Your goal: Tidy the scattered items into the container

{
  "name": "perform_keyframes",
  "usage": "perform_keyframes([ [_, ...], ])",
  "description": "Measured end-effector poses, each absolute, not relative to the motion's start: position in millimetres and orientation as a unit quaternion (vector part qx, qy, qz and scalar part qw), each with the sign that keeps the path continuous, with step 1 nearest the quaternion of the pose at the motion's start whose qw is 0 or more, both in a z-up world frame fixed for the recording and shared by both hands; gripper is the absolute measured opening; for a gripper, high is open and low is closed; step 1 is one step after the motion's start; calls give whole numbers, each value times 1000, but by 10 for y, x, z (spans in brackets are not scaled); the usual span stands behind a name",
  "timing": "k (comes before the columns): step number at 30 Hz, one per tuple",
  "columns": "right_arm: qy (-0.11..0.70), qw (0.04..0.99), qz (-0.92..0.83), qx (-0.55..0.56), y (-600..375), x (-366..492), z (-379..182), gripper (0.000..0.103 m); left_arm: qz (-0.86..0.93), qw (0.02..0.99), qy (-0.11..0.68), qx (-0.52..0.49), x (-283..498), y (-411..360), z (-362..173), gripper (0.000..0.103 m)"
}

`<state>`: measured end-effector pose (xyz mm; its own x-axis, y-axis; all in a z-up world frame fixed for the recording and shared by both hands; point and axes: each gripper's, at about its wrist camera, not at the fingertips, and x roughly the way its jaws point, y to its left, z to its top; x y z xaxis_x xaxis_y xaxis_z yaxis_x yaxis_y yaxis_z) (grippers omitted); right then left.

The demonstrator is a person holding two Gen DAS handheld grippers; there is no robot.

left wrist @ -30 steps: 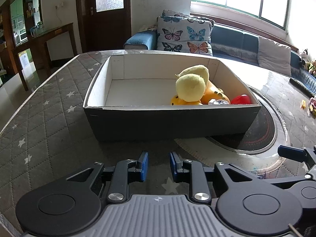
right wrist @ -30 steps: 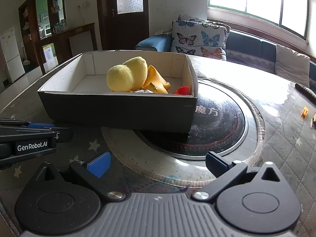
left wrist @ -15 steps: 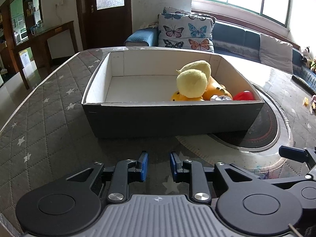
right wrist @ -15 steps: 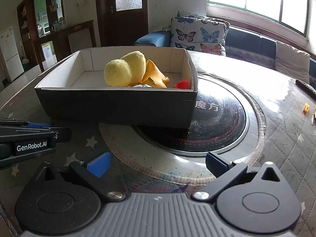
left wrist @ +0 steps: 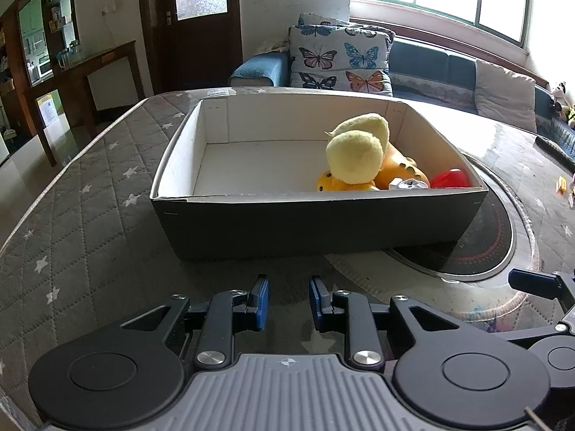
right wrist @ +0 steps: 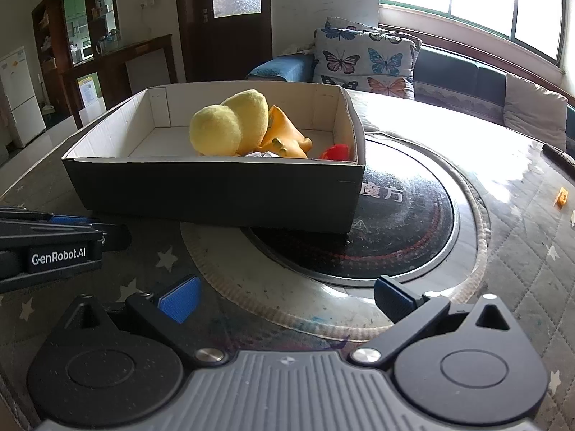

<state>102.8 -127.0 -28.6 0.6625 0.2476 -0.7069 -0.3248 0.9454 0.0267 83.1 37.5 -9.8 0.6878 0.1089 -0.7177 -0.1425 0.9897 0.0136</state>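
A dark grey box (left wrist: 316,194) with white inner walls stands on the quilted table a short way beyond both grippers. In its right half lie a yellow plush toy (left wrist: 355,158), an orange rubber toy (left wrist: 402,172) and a red item (left wrist: 449,179). The same box (right wrist: 212,160) and plush (right wrist: 230,125) show in the right wrist view. My left gripper (left wrist: 289,301) hovers over the table before the box, its blue pads a narrow gap apart with nothing between them. To its right my right gripper (right wrist: 287,300) stands wide open and empty.
A round black hob (right wrist: 395,222) is set into the table under the box's right end. A small orange piece (right wrist: 561,195) and a black remote-like bar (right wrist: 557,154) lie far right. A sofa with butterfly cushions (left wrist: 341,61) stands behind the table.
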Motion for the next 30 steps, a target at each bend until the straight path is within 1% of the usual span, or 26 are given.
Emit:
perform_keyframes([
  [17,384,908,156,-53,-1228,1158,-305,103,66,920,386,-7,965,378,-69,26],
  [20,386,908,155,-53,-1217,1186,-314,103,66,920,387,-7,993,383,-69,28],
  [30,390,906,157,-54,-1193,1272,-329,103,62,918,393,8,1085,347,-105,28],
])
